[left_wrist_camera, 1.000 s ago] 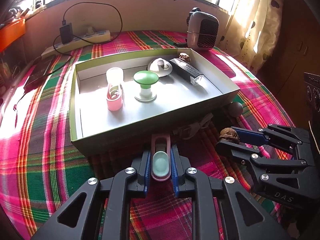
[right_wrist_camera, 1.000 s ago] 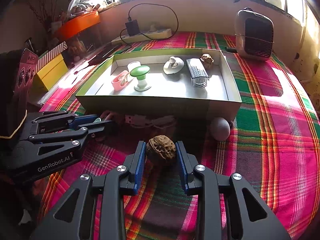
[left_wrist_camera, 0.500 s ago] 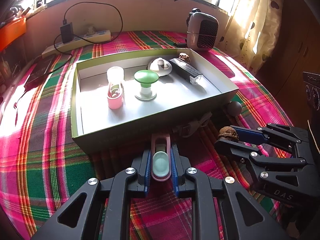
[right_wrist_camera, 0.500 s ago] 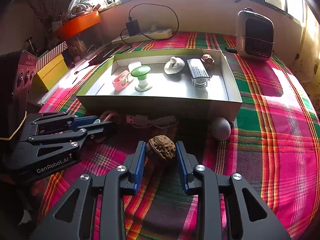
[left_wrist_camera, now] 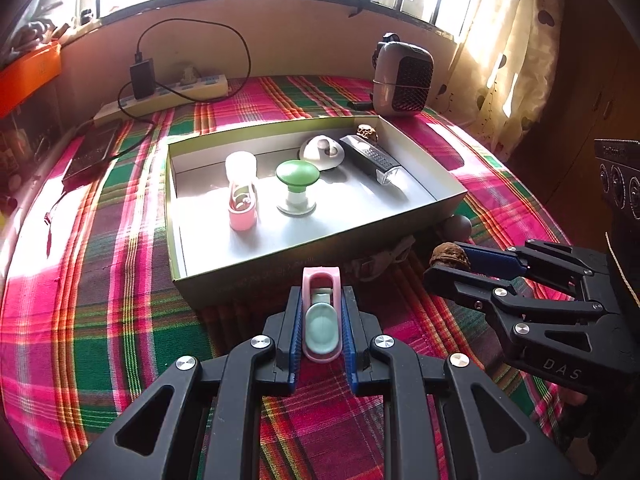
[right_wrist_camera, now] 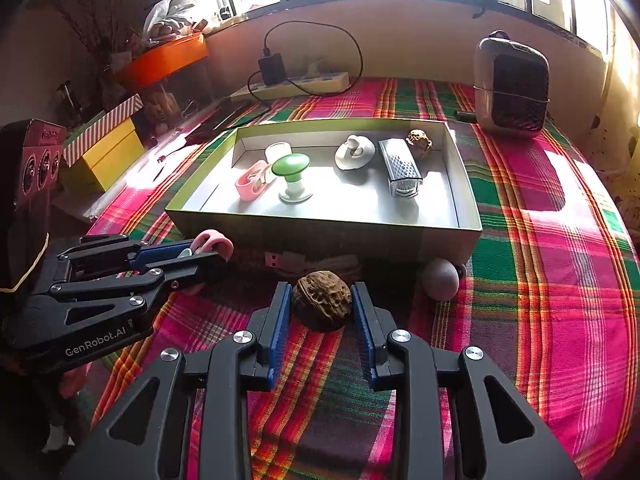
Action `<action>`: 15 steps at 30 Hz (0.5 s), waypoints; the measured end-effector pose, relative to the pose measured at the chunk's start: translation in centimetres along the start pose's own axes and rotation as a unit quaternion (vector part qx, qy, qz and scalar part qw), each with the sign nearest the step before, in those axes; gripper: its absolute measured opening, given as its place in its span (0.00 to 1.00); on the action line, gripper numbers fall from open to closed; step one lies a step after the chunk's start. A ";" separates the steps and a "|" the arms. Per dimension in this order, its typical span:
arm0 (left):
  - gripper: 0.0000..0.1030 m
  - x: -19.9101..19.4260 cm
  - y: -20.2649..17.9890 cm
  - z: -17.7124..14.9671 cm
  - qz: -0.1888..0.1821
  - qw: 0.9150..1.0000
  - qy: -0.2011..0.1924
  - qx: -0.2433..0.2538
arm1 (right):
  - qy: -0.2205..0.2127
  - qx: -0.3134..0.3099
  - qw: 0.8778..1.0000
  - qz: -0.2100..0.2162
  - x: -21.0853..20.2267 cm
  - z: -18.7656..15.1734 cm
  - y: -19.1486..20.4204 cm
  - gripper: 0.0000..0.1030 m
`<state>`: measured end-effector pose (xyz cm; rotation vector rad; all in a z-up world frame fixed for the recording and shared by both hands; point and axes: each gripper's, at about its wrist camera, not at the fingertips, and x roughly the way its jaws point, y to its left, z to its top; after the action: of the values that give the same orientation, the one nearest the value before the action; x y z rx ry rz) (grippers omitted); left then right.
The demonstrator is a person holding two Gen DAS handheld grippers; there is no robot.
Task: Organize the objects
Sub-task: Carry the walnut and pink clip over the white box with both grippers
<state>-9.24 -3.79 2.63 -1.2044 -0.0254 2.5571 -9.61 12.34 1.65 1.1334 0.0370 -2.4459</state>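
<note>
My left gripper (left_wrist_camera: pixel 320 294) is shut on a pink clip with a pale green insert (left_wrist_camera: pixel 321 320), held just in front of the open green-edged box (left_wrist_camera: pixel 256 276). The same gripper (right_wrist_camera: pixel 200 254) and pink clip (right_wrist_camera: pixel 214 240) appear at the left of the right wrist view. My right gripper (right_wrist_camera: pixel 322 292) is shut on a brown walnut (right_wrist_camera: pixel 322 306), over the plaid cloth near the box's front wall (right_wrist_camera: pixel 320 228). In the left wrist view that gripper (left_wrist_camera: pixel 448 266) and its walnut (left_wrist_camera: pixel 449 255) sit at the right. The box holds another pink clip (left_wrist_camera: pixel 242 210), a green knob (left_wrist_camera: pixel 298 176), a grater (right_wrist_camera: pixel 400 168) and a second walnut (right_wrist_camera: pixel 419 140).
A grey ball (right_wrist_camera: pixel 440 280) and a USB cable (right_wrist_camera: pixel 304 262) lie against the box's front wall. A small heater (right_wrist_camera: pixel 510 88) stands at the back right. A power strip (right_wrist_camera: pixel 296 84) lies by the back wall, a phone (left_wrist_camera: pixel 90 156) at the left, a yellow box (right_wrist_camera: pixel 106 148) beyond.
</note>
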 end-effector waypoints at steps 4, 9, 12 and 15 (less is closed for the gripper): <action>0.15 -0.7 0.3 0.4 0.004 1.000 -0.006 -0.005 | -0.008 -0.001 1.000 0.003 -0.4 0.7 0.0 0.31; 0.15 -1.2 0.7 1.0 0.008 1.000 -0.015 -0.008 | -0.019 -0.013 1.000 0.005 -0.8 1.8 0.4 0.31; 0.15 -1.3 1.0 1.4 0.013 1.000 -0.018 -0.010 | -0.024 -0.018 1.000 0.008 -0.9 2.7 0.5 0.31; 0.15 -1.3 1.3 1.9 0.015 1.000 -0.021 -0.015 | -0.030 -0.022 0.999 0.013 -0.7 3.9 0.5 0.31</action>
<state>-10.27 -5.22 4.63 -1.1706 -0.0565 2.6176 -11.78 11.32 4.79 1.0354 0.0579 -2.4425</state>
